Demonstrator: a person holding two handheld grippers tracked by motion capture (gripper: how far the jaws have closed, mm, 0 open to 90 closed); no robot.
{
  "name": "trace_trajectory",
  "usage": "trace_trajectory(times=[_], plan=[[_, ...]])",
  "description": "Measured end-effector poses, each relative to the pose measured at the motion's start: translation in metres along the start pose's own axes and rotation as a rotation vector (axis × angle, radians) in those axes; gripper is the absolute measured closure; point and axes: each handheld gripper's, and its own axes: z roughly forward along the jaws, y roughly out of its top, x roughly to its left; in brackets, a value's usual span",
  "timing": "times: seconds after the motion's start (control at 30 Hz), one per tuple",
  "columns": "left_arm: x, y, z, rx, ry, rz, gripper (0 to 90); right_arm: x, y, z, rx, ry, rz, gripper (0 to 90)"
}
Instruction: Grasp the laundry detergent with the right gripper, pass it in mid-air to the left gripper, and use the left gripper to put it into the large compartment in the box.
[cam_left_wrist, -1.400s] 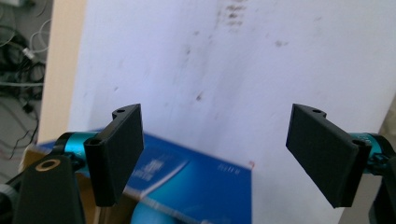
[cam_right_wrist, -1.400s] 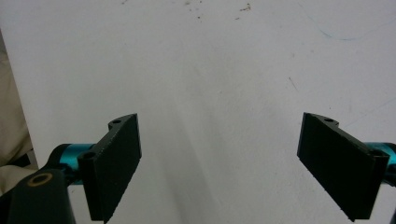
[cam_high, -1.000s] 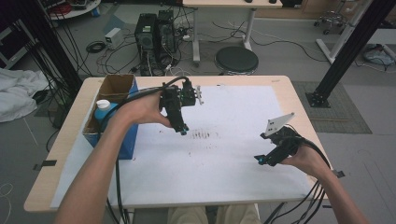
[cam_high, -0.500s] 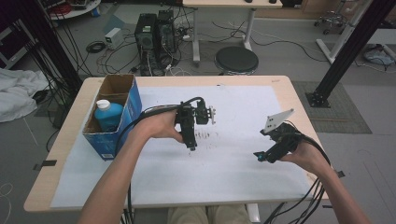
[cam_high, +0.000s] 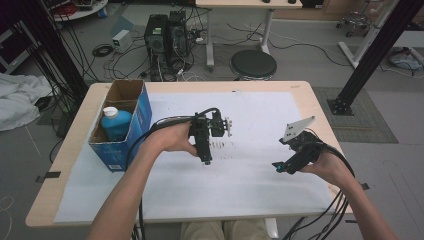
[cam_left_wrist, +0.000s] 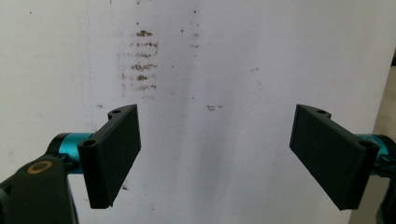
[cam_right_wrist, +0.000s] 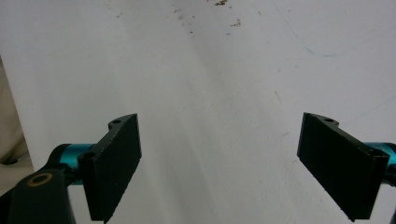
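Observation:
My left gripper hangs over the middle of the white sheet that covers the wooden table. It points down beside a patch of brown smudges. In the left gripper view the left gripper stands open with nothing between its pads, and the smudges lie just ahead. My right gripper is held low at the right side of the sheet. In its own view the right gripper is open over bare white paper, with a few brown specks far ahead.
A blue cardboard box stands open at the table's left, with a blue bottle with a white cap inside. Cables trail from both grippers to the near edge. A round stool and computer towers stand beyond the table.
My left hand has come away from the blue box, moving right and down over the middle of the sheet. The right hand has stayed put.

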Motion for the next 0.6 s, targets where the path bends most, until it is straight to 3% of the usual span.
trace_trajectory(times=[0.4,0.6], plan=[[0.001,-0.003,0.004,-0.010,-0.009,-0.009,16.5,0.001,0.002,0.002,0.007,-0.006,0.000,12.9],[0.003,-0.010,0.010,-0.023,-0.008,-0.035,16.5,-0.002,0.001,0.005,0.005,-0.009,0.014,12.9]])
